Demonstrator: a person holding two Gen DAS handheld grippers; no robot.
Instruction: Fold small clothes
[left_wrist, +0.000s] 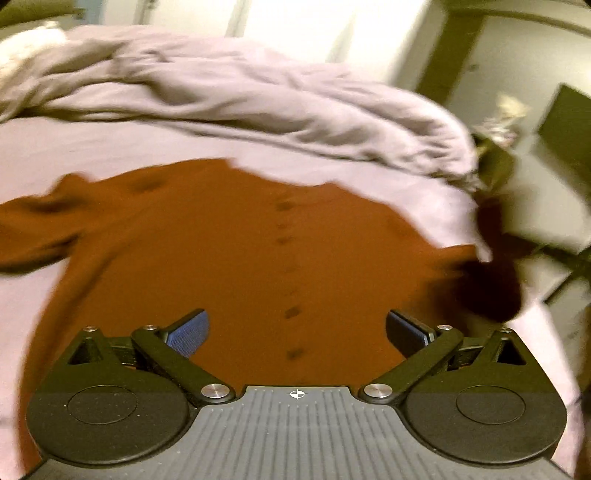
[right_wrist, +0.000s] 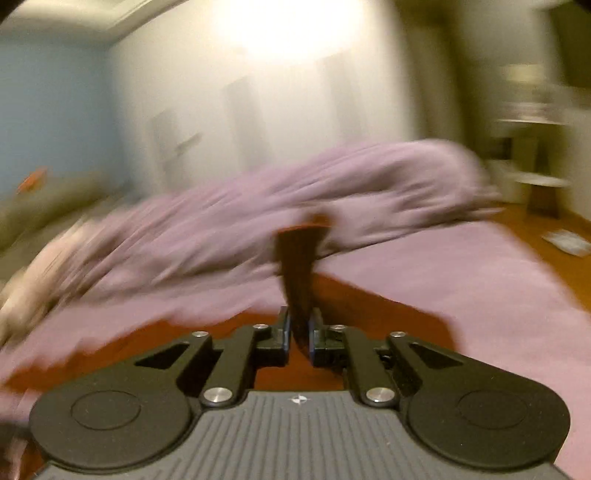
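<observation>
A: Bedroom, lilac-sheeted bed (left_wrist: 332, 177), rumpled lilac duvet (left_wrist: 221, 92) behind. Jaws?

B: Right gripper (right_wrist: 299, 332) jaws pinch a fold of the rust-brown buttoned cloth shirt (left_wrist: 240, 258), lifted. Left gripper (left_wrist: 297, 328) jaws wide apart, empty, over the shirt lying flat on the bed.

A: Handling?

B: Likely soft, light, limp. Take hems or sleeve edges.

A home bedroom is showing here: a bed (left_wrist: 55, 147) lying under a rumpled lilac duvet (left_wrist: 240, 96), pale walls (right_wrist: 295, 110) standing behind.
</observation>
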